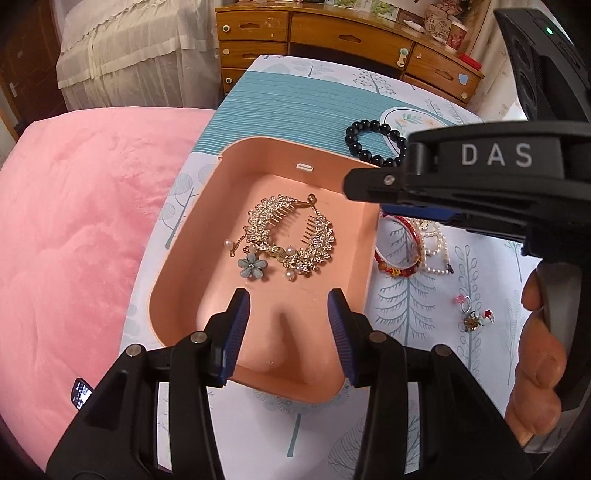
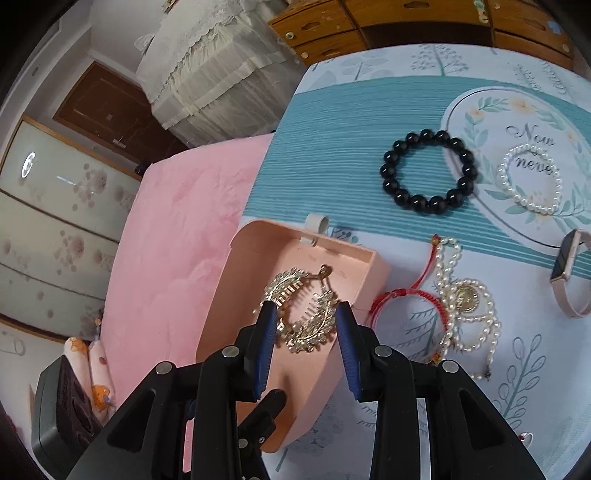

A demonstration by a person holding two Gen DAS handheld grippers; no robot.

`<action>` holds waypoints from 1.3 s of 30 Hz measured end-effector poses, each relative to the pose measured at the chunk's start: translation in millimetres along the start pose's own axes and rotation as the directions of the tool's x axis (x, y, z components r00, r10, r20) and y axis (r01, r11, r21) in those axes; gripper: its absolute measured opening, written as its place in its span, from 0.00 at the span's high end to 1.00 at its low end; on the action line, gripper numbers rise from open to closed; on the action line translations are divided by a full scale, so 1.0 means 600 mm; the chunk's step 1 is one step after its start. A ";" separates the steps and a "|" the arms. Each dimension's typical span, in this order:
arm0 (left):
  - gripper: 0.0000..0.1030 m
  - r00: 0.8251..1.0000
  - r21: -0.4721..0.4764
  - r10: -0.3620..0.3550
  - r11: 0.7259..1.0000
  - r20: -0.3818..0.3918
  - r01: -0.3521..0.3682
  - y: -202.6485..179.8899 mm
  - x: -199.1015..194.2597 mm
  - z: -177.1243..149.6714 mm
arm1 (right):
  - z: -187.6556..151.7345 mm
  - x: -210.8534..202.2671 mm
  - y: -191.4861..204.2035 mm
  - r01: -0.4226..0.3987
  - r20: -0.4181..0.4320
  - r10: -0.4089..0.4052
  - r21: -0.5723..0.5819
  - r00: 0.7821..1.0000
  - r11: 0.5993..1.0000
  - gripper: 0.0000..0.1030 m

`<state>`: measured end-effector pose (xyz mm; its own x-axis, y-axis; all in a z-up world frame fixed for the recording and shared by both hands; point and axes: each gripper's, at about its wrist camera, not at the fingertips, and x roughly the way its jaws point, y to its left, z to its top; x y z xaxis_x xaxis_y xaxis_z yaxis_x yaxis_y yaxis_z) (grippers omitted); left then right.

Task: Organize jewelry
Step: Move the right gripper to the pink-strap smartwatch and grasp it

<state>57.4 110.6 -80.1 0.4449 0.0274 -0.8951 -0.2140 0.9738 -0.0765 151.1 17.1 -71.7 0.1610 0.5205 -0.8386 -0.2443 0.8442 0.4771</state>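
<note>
A: Where's the comb?
B: The gold comb [image 1: 291,236] lies in the pink box [image 1: 177,258], curved, teeth inward, flower charm [image 1: 252,266] beside it. Both grippers hang above, jaws apart, empty: left gripper [image 1: 290,334], right gripper [image 2: 306,350].
A: Anything only the right view shows?
B: One watch [image 2: 569,273], one pearl bracelet [image 2: 530,179]. Both views show one black bracelet [image 2: 428,171].

Pink blanket [image 1: 74,221] beside the table's left edge. Patterned tablecloth [image 2: 332,129], teal band, tree prints. Wooden drawer unit [image 1: 332,37] behind, cups [image 1: 448,27] on top. Cream lace cover [image 2: 207,66] draped, far left.
</note>
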 end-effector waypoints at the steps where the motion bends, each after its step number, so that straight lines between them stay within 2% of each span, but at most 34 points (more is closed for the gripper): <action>1: 0.61 1.000 0.000 0.000 1.000 0.001 0.000 0.001 -0.001 0.000 | 0.000 0.000 -0.003 0.000 -0.001 0.000 0.007 1.000 1.000 0.68; 8: 0.61 1.000 0.008 -0.012 1.000 0.006 0.012 -0.001 -0.005 0.002 | -0.003 0.004 -0.017 -0.021 -0.030 0.022 0.033 0.999 0.999 0.68; 18: 0.61 1.000 0.022 -0.006 1.000 0.015 0.006 -0.015 -0.015 0.001 | 0.001 0.010 0.003 -0.020 -0.032 0.020 -0.008 0.999 1.000 0.67; 25: 0.61 1.000 0.074 -0.020 0.997 0.013 0.019 -0.044 -0.029 0.012 | -0.003 -0.043 -0.021 -0.021 0.019 0.021 0.000 1.000 1.000 0.67; 33: 0.61 0.999 0.184 -0.031 0.982 0.010 0.029 -0.106 -0.038 0.036 | -0.026 -0.141 -0.096 0.067 0.107 -0.068 0.012 0.992 0.998 0.67; 36: 0.61 1.000 0.217 -0.019 0.976 0.006 0.018 -0.128 -0.033 0.050 | -0.032 -0.176 -0.141 0.116 0.137 -0.120 0.033 0.983 0.993 0.67; 39: 0.61 0.999 0.246 -0.037 0.968 -0.008 0.038 -0.144 -0.027 0.069 | -0.033 -0.206 -0.188 0.166 0.155 -0.175 0.065 0.972 0.984 0.67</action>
<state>104.6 35.2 -40.9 0.4459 -0.0105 -0.8950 0.0237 0.9997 0.0001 139.9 -145.0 -27.1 0.3476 0.3786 -0.8578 -0.1515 0.9255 0.3471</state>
